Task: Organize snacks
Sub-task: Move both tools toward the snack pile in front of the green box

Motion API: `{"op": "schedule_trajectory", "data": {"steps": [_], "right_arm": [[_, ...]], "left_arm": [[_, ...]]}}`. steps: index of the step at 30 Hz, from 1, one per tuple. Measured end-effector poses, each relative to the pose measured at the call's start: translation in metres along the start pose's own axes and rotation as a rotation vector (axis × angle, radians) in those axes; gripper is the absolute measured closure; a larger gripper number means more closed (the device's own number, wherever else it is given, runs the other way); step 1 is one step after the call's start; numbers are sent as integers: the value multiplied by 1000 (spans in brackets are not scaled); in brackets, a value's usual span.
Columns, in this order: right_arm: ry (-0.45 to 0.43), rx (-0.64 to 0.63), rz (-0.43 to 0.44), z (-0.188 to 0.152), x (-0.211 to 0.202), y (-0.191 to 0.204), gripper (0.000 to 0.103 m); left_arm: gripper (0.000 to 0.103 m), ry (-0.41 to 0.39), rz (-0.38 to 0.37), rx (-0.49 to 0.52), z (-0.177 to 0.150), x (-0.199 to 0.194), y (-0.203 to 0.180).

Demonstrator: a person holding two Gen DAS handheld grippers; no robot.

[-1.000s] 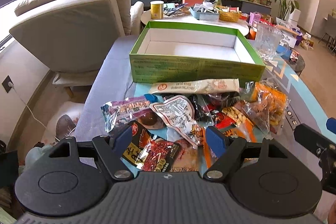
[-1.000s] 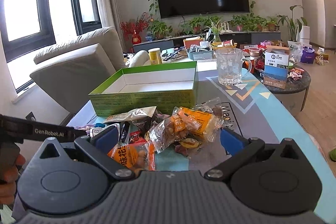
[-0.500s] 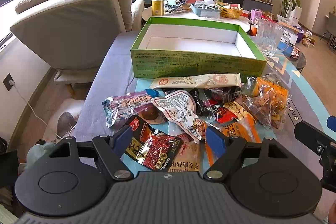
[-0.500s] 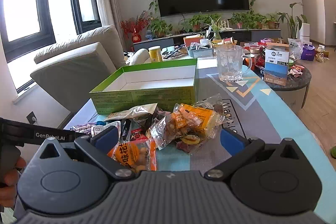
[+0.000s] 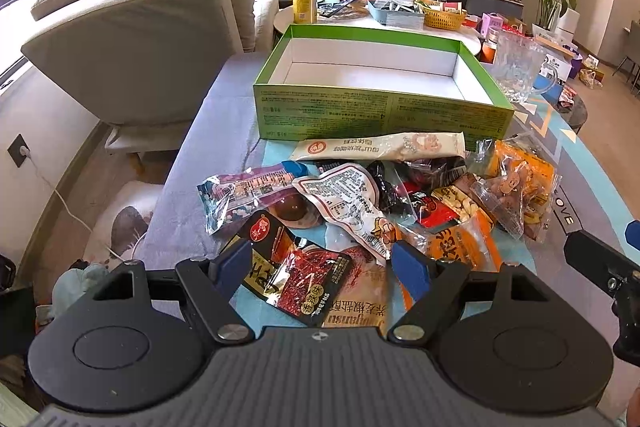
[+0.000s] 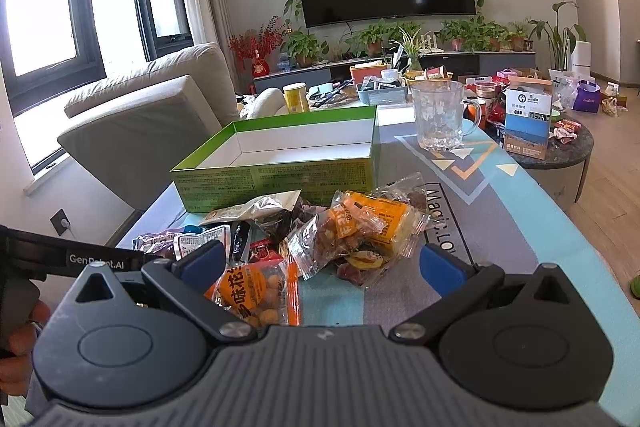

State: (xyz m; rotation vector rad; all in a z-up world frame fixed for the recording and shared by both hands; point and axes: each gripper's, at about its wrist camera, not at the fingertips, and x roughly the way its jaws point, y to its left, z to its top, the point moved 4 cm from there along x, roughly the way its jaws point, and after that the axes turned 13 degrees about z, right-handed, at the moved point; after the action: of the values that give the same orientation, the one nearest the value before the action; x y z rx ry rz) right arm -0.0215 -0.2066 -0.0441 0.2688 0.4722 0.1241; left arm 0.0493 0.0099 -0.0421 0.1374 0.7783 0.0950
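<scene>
A heap of snack packets (image 5: 380, 203) lies on the table in front of an empty green box (image 5: 384, 111) with a white inside. My left gripper (image 5: 322, 263) hovers open over the heap's near side. A red chili packet (image 5: 308, 279) lies under the gap between its fingers, and the pads touch nothing. In the right wrist view the same heap (image 6: 320, 239) and box (image 6: 276, 183) show. My right gripper (image 6: 320, 261) is open above an orange peanut packet (image 6: 252, 287) and a clear bag of orange sweets (image 6: 360, 227), holding nothing.
A glass mug (image 6: 438, 115) stands right of the box. A beige sofa (image 5: 132, 39) runs along the table's left side. A round side table (image 6: 560, 147) with boxes sits at the right. A cluttered table (image 5: 380, 11) stands behind the box. A hand (image 6: 16, 343) holds the left gripper.
</scene>
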Motion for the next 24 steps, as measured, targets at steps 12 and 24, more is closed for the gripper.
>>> {"op": "schedule_trajectory", "data": {"steps": [12, 24], "right_arm": [[4, -7, 6, 1, 2, 2, 52], [8, -12, 12, 2, 4, 3, 52]], "left_arm": [[28, 1, 9, -9, 1, 1, 5], [28, 2, 10, -10, 0, 2, 6]]}}
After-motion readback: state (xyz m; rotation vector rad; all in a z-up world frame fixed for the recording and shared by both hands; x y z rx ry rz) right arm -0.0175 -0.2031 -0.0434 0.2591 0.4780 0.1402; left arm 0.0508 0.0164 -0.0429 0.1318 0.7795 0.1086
